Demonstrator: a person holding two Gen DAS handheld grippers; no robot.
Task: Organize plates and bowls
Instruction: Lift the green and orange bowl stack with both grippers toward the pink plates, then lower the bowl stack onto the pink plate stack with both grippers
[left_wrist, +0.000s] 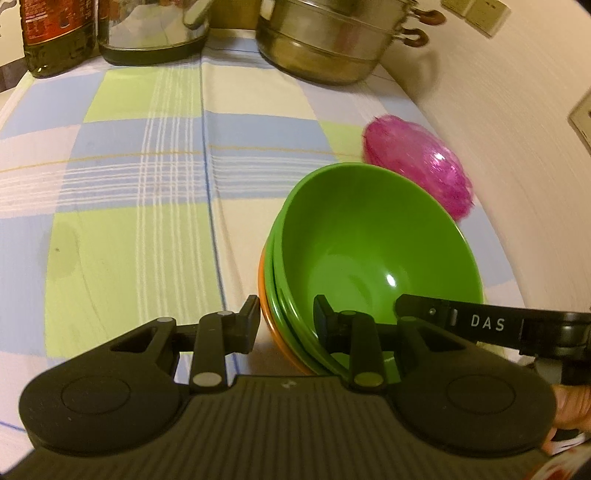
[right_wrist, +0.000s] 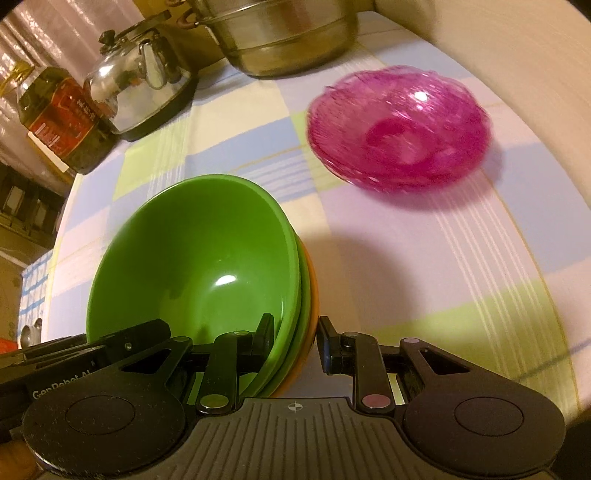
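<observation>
Over the checked tablecloth (left_wrist: 147, 155) we hold a nested stack of bowls (left_wrist: 369, 251) between our two grippers, each clamped on a side of it. Our left gripper (left_wrist: 286, 314) pinches the stack's near rim, one finger outside against the orange bowl (left_wrist: 275, 332) at the bottom, the other inside the top green bowl (right_wrist: 192, 258). Our right gripper (right_wrist: 295, 332) grips the opposite side of the rim the same way, one finger inside, one outside. Beyond the stack, near the wall, a pink translucent glass bowl (right_wrist: 399, 133) sits on the cloth, well apart from the stack. At the far edge stand a steel steamer pot (left_wrist: 332, 40), a kettle (right_wrist: 136, 81) and a bottle of oil (right_wrist: 59, 122).
</observation>
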